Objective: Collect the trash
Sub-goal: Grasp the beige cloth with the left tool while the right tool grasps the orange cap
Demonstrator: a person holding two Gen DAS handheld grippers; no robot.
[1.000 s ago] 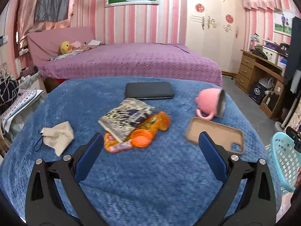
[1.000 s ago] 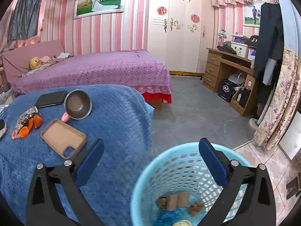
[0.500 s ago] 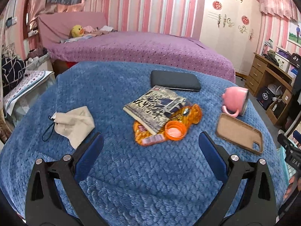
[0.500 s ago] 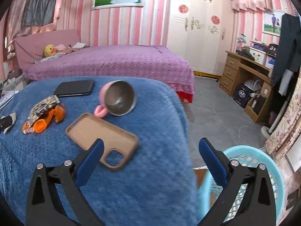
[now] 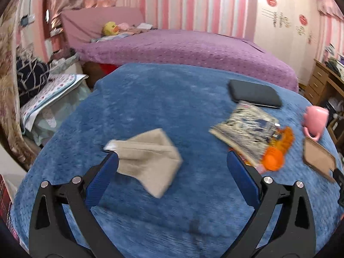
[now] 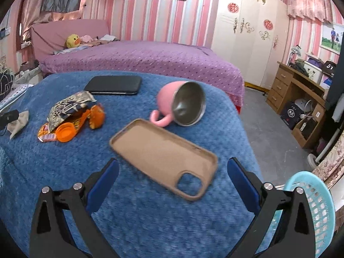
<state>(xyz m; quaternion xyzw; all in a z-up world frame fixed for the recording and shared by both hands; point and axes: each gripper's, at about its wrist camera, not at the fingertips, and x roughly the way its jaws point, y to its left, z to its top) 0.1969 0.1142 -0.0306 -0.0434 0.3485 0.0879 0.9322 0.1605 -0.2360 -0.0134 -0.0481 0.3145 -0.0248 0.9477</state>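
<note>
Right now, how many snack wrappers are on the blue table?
2: a patterned wrapper lying over an orange wrapper, left of the pink mug. More may hide beneath.

Two low wrist views over one blue table [image 5: 150,107] (shared snack wrappers [image 6: 71,116]).

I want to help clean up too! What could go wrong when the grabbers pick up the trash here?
The left gripper is open in front of the beige pouch, which may not be trash, so it might grab the wrong thing. The real rubbish, the printed wrapper and orange packet, lie stacked, so one could slip off. The pink mug lies on its side near the table edge and could roll if bumped.
</note>
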